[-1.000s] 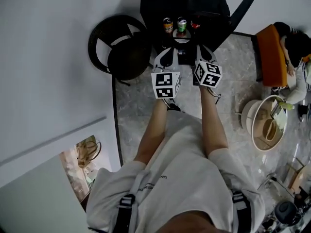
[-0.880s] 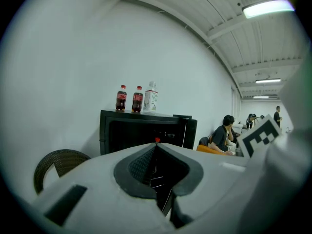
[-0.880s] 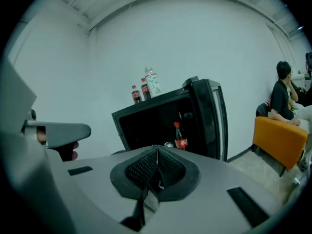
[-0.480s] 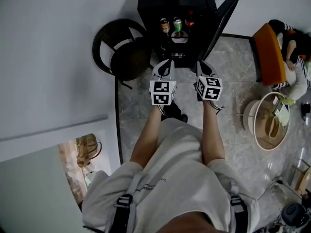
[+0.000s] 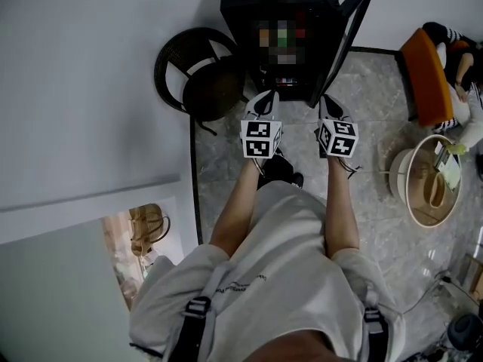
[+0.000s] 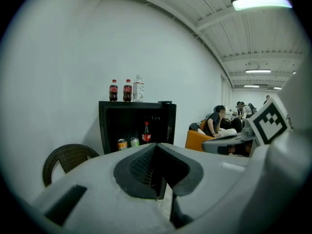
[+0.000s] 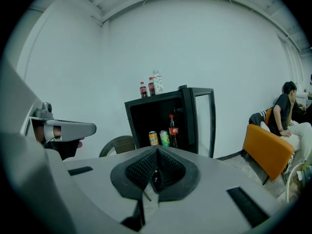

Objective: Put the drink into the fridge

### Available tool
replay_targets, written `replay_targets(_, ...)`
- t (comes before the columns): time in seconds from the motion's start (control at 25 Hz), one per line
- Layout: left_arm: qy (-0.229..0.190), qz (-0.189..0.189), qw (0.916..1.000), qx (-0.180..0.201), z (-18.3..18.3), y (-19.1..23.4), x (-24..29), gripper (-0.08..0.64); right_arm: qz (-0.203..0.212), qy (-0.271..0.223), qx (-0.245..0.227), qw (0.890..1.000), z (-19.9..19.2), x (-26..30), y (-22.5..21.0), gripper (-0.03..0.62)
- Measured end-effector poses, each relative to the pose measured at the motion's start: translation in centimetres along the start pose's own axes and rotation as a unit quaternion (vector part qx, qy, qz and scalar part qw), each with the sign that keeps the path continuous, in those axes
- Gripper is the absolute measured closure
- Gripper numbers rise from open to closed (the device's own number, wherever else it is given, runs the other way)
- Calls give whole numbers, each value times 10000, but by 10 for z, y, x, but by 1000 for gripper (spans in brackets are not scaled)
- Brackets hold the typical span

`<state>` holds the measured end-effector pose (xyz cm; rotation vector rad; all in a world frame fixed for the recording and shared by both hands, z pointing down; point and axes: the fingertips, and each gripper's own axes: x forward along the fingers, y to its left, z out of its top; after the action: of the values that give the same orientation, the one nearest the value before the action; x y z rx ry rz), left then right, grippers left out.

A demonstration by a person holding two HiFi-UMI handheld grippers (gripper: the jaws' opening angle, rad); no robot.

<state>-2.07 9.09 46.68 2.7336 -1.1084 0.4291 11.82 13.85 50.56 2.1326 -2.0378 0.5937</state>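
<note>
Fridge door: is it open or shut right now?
Open. In the right gripper view the fridge door is swung out to the right, and two cans and a cola bottle show inside.

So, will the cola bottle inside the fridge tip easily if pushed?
Probably: the cola bottle is tall and narrow, so a push near its cap could topple it. Its round body would likely roll then. The green can stands close beside it and might get knocked.

Fridge (image 5: 238, 13) top off-frame, head view
</note>
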Motion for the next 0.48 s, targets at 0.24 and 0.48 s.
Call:
replay_targets(0.24, -17, -21, 9999, 132, 3, -3, -6, 551, 6, -88, -38, 10000, 6, -3, 6, 586)
replay_targets(0.48, -80, 26, 9999, 64, 6, 1, -14, 551, 81, -136, -84, 9998, 11, -4, 15, 586)
